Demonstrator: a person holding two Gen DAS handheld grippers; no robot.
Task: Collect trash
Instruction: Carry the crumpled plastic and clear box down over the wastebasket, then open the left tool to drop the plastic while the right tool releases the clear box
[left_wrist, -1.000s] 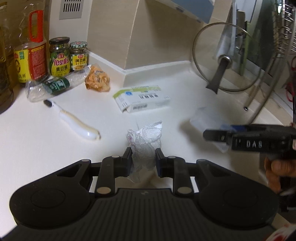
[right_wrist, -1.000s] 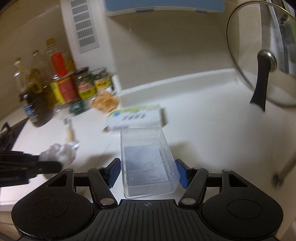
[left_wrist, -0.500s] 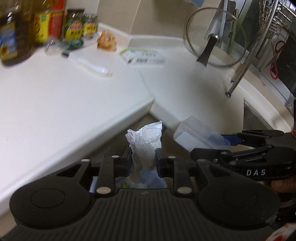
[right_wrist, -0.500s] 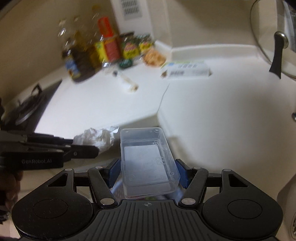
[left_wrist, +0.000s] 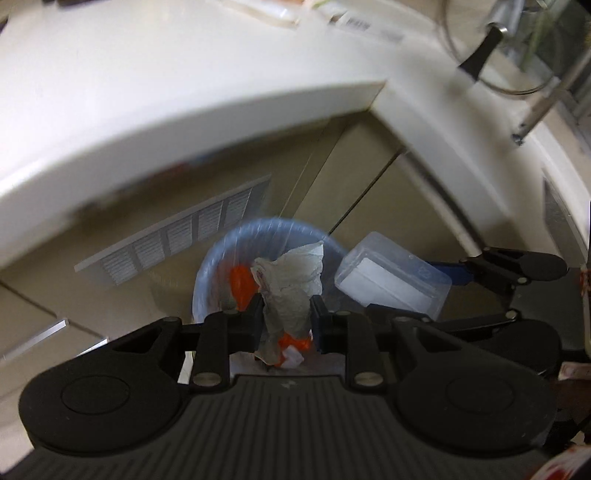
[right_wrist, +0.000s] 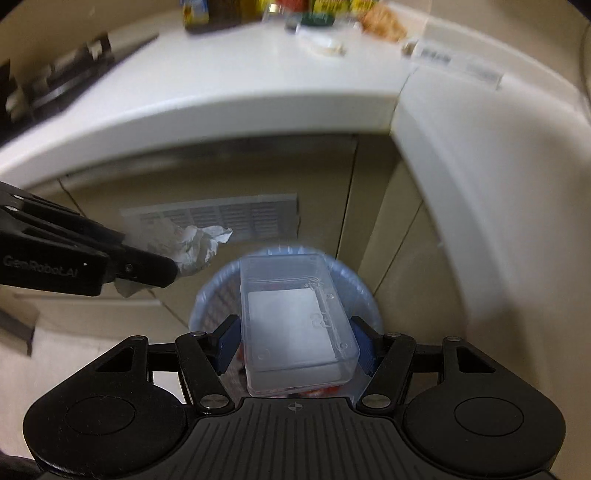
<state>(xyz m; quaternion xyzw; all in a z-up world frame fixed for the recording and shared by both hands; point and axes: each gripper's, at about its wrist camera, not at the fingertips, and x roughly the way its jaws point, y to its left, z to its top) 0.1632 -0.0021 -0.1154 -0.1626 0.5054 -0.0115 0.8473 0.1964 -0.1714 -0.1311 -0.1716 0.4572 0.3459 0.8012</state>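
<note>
— My left wrist camera looks steeply down along its fingers, from above and close over the round bin lined with a pale blue plastic bag (left_wrist: 207, 280). Beyond the bin it faces the beige cabinet front with the slatted vent (left_wrist: 177, 236), and the white countertop edge (left_wrist: 184, 122) arcs above that.

— And the right?

— My right wrist camera tilts down much the same, also near the bin (right_wrist: 207, 299), a little to its right. Both views share the bin, the vent (right_wrist: 221, 218) behind it and the countertop corner (right_wrist: 399, 99) above it. Each camera also catches the other gripper beside the bin.
</note>
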